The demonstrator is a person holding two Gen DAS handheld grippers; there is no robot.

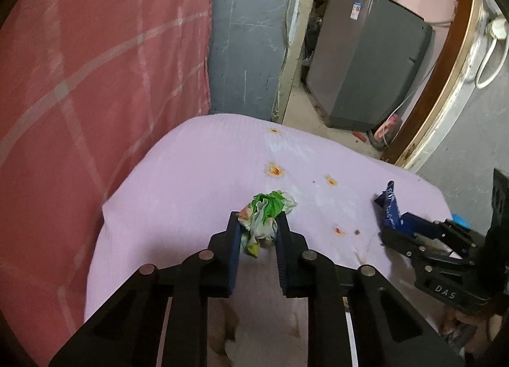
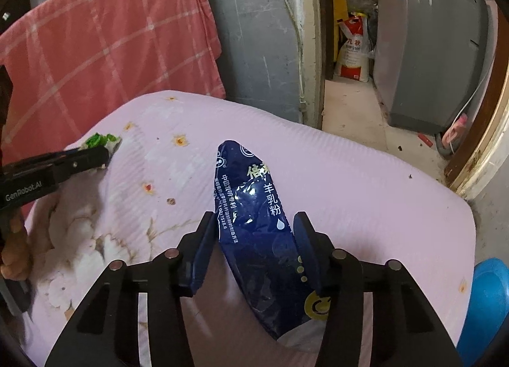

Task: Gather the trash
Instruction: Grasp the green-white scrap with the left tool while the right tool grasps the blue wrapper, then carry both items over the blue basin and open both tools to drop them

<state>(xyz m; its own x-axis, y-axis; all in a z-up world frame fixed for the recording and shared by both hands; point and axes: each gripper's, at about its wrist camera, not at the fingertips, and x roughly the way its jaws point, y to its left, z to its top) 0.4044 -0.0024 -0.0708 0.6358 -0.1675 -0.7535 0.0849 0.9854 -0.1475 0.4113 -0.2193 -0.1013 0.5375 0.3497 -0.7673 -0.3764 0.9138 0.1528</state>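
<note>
A crumpled green and white wrapper (image 1: pixel 267 208) lies on the pink sheet (image 1: pixel 191 176), and my left gripper (image 1: pixel 258 224) is shut on it, both pads pressing its sides. The right wrist view shows that gripper (image 2: pixel 105 152) from the side at the left, with the wrapper (image 2: pixel 98 139) poking out past its tips. A dark blue foil pouch (image 2: pixel 251 195) with white print stands buckled into a ridge between the fingers of my right gripper (image 2: pixel 256 224), which is shut on it. In the left wrist view the pouch (image 1: pixel 390 208) sticks up from the right gripper (image 1: pixel 386 230).
Orange and brown stains (image 1: pixel 274 170) dot the sheet. A red checked cloth (image 1: pixel 95 65) hangs behind on the left. A doorway leads to a grey appliance (image 2: pixel 429 49) and sacks (image 2: pixel 353 55). A blue bowl (image 2: pixel 490 297) sits at the right edge. A hand (image 2: pixel 16 259) holds the left gripper.
</note>
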